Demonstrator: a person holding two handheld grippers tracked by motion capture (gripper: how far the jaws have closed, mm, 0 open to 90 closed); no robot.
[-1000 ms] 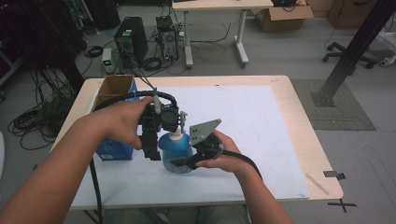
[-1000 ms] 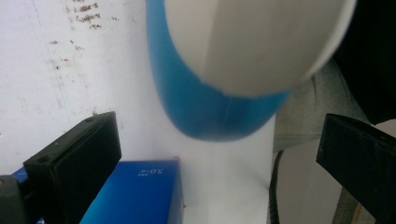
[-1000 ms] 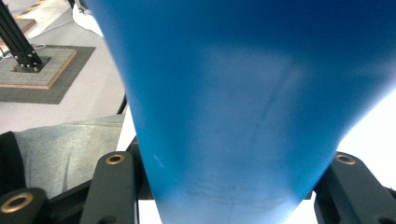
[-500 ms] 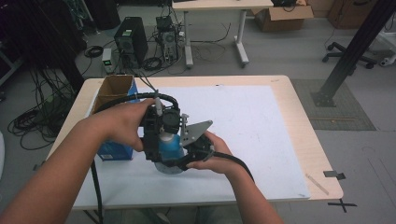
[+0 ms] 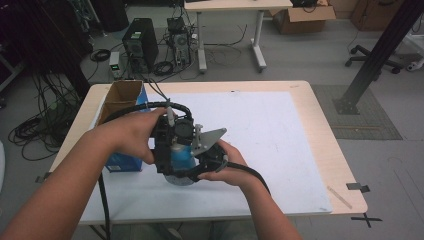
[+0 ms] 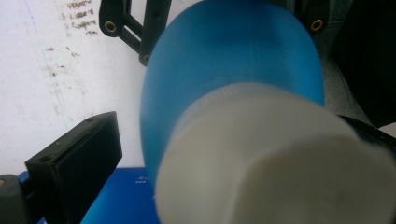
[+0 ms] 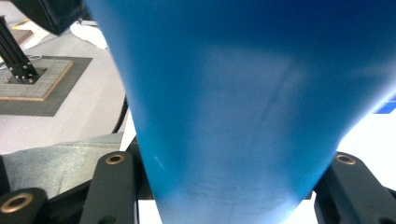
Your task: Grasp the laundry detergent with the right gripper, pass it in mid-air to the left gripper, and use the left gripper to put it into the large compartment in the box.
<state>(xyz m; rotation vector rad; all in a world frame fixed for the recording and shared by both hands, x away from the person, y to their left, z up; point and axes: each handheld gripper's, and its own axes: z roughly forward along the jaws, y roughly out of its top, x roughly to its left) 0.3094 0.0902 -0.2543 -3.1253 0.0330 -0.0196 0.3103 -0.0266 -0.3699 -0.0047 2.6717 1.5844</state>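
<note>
With the right gripper (image 5: 192, 167) clamped around the blue bottle (image 5: 178, 156) above the white mat (image 5: 280, 145) and the left gripper's (image 5: 167, 145) jaws standing open at its white cap (image 6: 275, 163), a hurried twist could slip the bottle.

We see an open cardboard box (image 5: 120, 97) at our table's (image 5: 310, 120) left edge and computer towers (image 5: 140, 47) beyond.
</note>
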